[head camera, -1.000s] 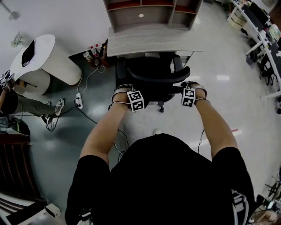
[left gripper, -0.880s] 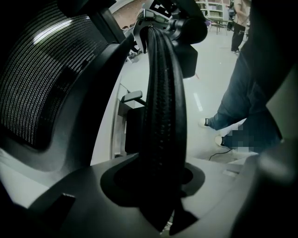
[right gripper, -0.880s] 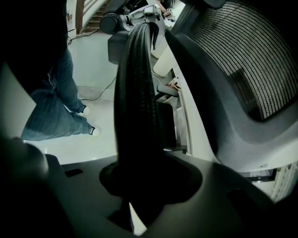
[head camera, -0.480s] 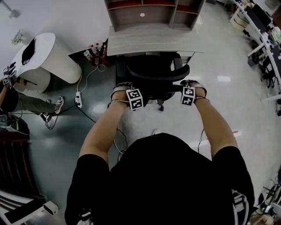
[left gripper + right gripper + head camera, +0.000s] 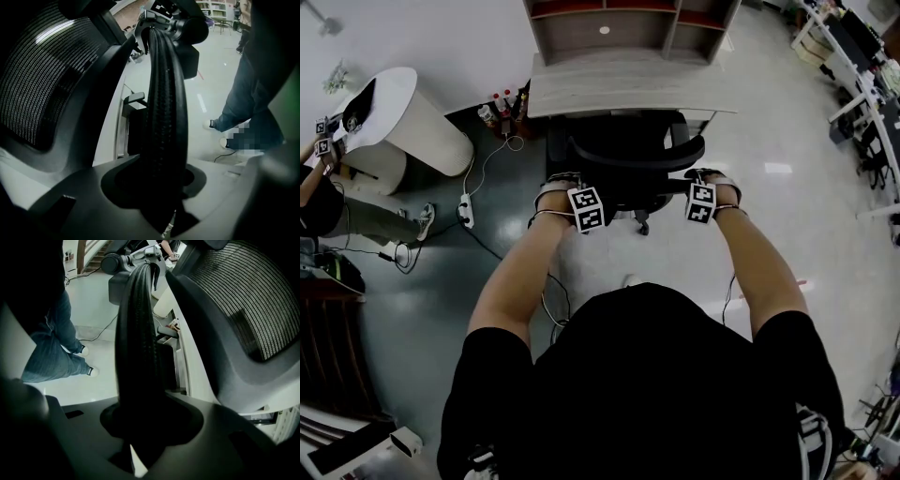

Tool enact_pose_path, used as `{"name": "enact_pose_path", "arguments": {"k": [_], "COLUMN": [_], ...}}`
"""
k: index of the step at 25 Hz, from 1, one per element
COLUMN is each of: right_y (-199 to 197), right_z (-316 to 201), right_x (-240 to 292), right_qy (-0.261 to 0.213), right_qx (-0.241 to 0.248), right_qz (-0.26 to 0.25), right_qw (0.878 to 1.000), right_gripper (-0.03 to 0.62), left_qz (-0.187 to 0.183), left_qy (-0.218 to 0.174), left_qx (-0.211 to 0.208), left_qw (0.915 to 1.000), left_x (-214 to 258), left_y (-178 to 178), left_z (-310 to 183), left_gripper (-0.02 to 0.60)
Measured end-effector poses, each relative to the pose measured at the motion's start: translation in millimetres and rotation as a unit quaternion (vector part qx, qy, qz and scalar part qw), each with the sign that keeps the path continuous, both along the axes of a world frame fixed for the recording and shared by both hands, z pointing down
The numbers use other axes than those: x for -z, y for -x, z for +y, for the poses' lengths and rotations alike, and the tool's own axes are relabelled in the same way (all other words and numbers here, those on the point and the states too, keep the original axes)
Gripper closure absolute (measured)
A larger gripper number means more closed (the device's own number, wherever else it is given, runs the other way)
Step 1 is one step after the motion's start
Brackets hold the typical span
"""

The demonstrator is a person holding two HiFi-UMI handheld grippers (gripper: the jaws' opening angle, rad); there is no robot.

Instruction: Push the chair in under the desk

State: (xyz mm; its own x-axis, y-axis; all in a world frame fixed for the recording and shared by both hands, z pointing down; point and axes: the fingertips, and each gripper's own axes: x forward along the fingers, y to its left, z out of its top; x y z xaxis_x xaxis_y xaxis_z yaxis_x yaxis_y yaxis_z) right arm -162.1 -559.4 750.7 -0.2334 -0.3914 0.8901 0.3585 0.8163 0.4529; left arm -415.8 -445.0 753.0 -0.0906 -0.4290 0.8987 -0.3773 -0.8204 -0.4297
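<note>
A black mesh office chair (image 5: 628, 155) stands with its seat partly under the grey wooden desk (image 5: 628, 89). My left gripper (image 5: 569, 186) and right gripper (image 5: 700, 180) hold the two ends of the backrest's top rim. In the left gripper view the ribbed black rim (image 5: 164, 117) runs between the jaws of the left gripper (image 5: 161, 206), which is shut on it, with the mesh back (image 5: 42, 79) to the left. In the right gripper view the right gripper (image 5: 140, 437) is shut on the same rim (image 5: 138, 357), with the mesh (image 5: 234, 296) to the right.
A shelf unit (image 5: 628, 23) stands on the desk. A white round table (image 5: 403, 122), bottles (image 5: 502, 112) and a power strip (image 5: 469, 214) with cables lie to the left. Another person (image 5: 337, 220) sits at far left. More desks (image 5: 862, 84) line the right.
The chair and both grippers have slid slightly toward the desk. The person at far left has raised their hands to the white table.
</note>
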Motion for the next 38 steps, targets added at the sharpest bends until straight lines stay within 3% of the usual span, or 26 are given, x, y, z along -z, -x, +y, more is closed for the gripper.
{"name": "enact_pose_path", "arguments": {"k": [32, 38], "right_y": [6.1, 7.3], "right_z": [-12.3, -15.7], "right_x": [-2.4, -0.3], "right_qy": [-0.009, -0.024], "right_qx": [-0.002, -0.013], "right_qz": [-0.009, -0.029], "right_qw": [1.000, 0.999], "right_gripper": [0.473, 0.459], "left_qz": [0.000, -0.001], "left_qy": [-0.011, -0.018], "left_qx": [-0.004, -0.002], "left_qw": [0.9999, 0.9998], "left_x": [-1.1, -0.3], "left_y": [5.5, 5.5], "left_z": [-13.7, -14.6], "left_gripper": [0.433, 0.425]}}
